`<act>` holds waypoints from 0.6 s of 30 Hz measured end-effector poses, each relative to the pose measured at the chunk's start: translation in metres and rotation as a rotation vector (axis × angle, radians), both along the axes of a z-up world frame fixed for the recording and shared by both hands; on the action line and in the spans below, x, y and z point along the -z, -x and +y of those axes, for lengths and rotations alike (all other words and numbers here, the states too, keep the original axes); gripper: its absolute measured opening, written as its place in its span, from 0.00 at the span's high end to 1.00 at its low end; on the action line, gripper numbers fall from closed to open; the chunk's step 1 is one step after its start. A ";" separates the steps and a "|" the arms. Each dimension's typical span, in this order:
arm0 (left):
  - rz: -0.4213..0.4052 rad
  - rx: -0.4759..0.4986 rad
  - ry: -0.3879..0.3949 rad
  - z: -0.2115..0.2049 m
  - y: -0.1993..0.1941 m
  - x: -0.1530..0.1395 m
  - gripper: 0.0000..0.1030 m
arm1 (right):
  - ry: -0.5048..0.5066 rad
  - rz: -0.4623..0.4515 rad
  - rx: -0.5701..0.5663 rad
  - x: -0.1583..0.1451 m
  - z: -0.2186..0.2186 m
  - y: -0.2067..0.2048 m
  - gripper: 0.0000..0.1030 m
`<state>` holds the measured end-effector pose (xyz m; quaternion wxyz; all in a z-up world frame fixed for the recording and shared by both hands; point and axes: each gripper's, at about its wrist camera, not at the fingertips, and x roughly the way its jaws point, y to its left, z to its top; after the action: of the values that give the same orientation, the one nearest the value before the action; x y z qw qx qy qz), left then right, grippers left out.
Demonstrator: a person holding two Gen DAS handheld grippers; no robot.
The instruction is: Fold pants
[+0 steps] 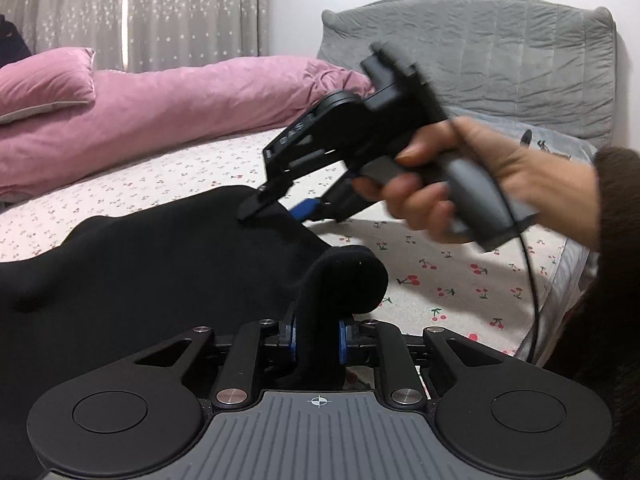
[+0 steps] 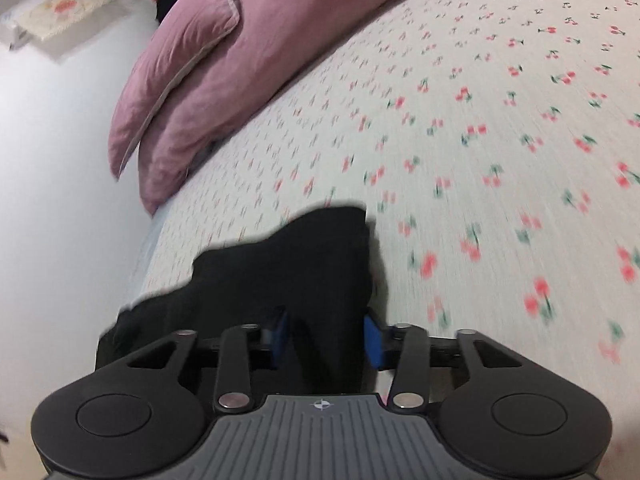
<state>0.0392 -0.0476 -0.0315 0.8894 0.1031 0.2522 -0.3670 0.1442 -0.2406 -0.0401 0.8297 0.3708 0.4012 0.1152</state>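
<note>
Black pants (image 1: 160, 264) spread across the cherry-print bed sheet (image 1: 440, 276), near its edge, ready for a fold. Left gripper (image 1: 316, 340) clamped on a bunched roll of the fabric, pitched down toward the bed. Right gripper (image 2: 326, 334), gripped in a bare hand (image 1: 480, 184), angled down, jaws partly apart with cloth between; whether pinched cannot be told through the blur.

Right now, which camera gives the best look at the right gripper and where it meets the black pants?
The left wrist view: it shows the whole right gripper from the side, tips on the black pants, hand on its handle. The right wrist view shows only its blue pads with a fold of cloth between them.
</note>
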 end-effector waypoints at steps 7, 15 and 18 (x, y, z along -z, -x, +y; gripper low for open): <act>-0.017 -0.056 0.089 0.024 0.003 -0.014 0.89 | -0.108 -0.032 0.123 0.004 -0.006 -0.003 0.84; -0.025 -0.216 0.278 0.086 0.000 -0.045 0.90 | -0.110 -0.162 0.109 -0.059 0.037 -0.011 0.86; -0.029 -0.293 0.337 0.111 0.000 -0.056 0.90 | -0.064 -0.210 0.057 -0.083 0.074 -0.029 0.86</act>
<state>0.0392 0.0635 0.0242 0.9415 -0.0794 0.1866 -0.2693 0.1729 -0.1665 0.0427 0.8577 0.3943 0.2975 0.1425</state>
